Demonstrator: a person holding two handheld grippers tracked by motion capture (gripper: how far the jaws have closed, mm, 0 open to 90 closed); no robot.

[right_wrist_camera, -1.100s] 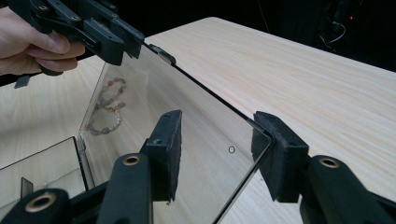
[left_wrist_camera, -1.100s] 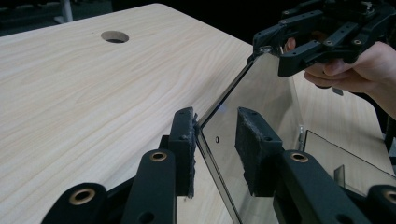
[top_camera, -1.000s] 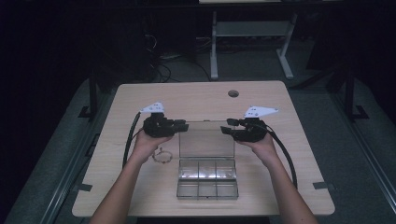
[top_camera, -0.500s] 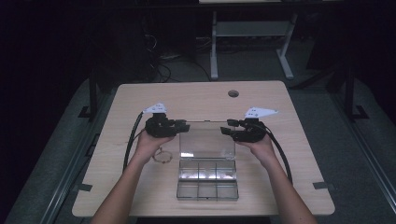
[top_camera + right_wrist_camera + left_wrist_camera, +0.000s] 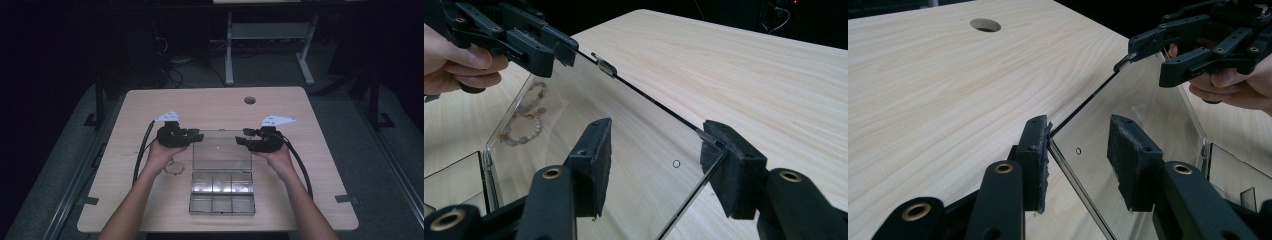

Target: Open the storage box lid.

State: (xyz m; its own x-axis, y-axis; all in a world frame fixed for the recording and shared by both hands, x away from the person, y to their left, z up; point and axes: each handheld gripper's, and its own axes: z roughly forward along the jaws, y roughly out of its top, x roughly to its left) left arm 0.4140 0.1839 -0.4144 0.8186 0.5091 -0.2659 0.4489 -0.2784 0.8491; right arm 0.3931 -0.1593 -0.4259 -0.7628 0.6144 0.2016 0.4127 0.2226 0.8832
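Observation:
A clear plastic compartment box sits near the table's front edge, its see-through lid swung open towards the back. My left gripper is at the lid's far left corner and my right gripper at its far right corner. Both pairs of jaws have just been opening. In the left gripper view the lid corner lies between the spread pads of the left gripper, touching just one pad. In the right gripper view the right gripper likewise straddles its lid corner without clamping it.
A beaded bracelet lies on the wooden table left of the box, under my left hand; it shows through the lid as the bracelet. A round cable hole is at the back. Cables trail from both grippers.

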